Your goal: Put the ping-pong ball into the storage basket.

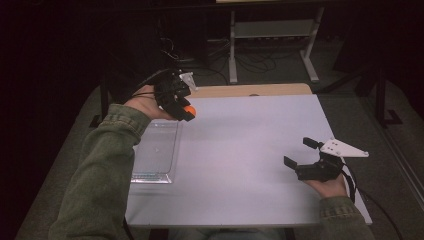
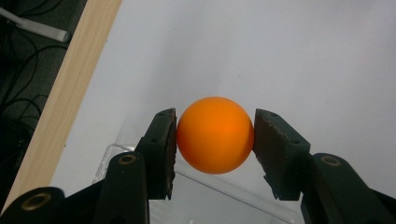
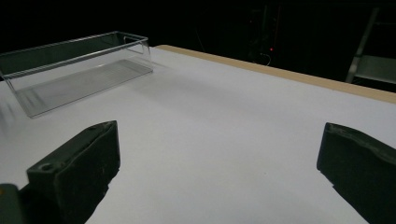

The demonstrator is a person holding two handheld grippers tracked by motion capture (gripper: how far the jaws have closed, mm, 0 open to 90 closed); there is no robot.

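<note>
The left gripper (image 1: pixel 186 111) is clamped on an orange ball (image 2: pixel 215 135); in the left gripper view both pads press the ball's sides at its widest part, one on each side, and the ball sits at the tips of the jaws, clear of the surface. Directly beneath this gripper, below its jaws, lies the near rim of a clear plastic tray (image 2: pixel 219 184), and in the high view the tray (image 1: pixel 155 150) rests on the white table (image 1: pixel 240 150) just under and toward the person from the gripper. The right gripper (image 1: pixel 299 152) is held well apart from the left, low over the table, with its jaws standing wide apart and nothing between them. Ahead of it and to its left, the right gripper view shows the tray (image 3: pixel 74 70) standing upright on the table.
</note>
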